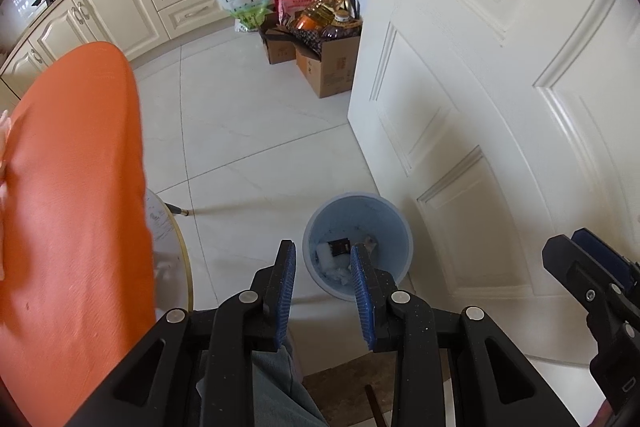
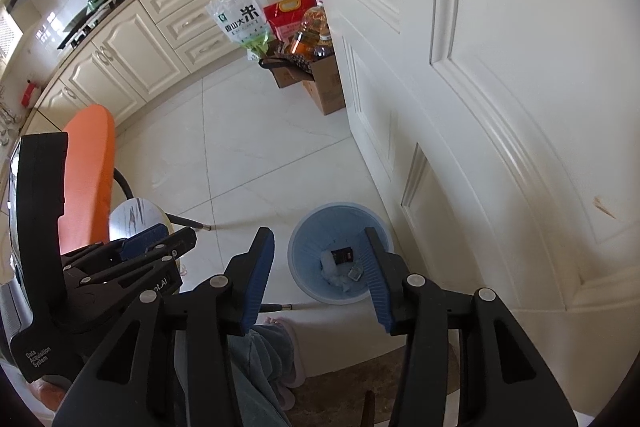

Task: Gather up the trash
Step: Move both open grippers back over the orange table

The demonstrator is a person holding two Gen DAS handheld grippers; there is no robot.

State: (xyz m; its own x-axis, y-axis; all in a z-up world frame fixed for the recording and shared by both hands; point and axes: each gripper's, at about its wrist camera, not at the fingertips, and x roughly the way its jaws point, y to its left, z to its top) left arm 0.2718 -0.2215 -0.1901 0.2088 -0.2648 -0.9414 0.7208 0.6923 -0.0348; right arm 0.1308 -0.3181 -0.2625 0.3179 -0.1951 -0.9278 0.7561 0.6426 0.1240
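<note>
Glossy pale tiles cover the floor point(image 1: 240, 115); the blue bin point(image 2: 340, 227) looks like smooth matt plastic, holding crumpled white paper point(image 2: 332, 267). The orange chair back point(image 1: 72, 187) is woven cloth, the boxes point(image 1: 328, 67) plain matt cardboard, the door point(image 1: 500, 87) smooth painted white, the left tongs point(image 1: 323, 253) black matt plastic with ribbed blue pads

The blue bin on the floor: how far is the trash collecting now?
Done: the blue bin already holds white crumpled paper, a dark packet and a small wrapper. In hand: nothing; the left gripper and right gripper both stand empty above it. Left: no more trash is visible on the floor; the table is mostly hidden.
</note>
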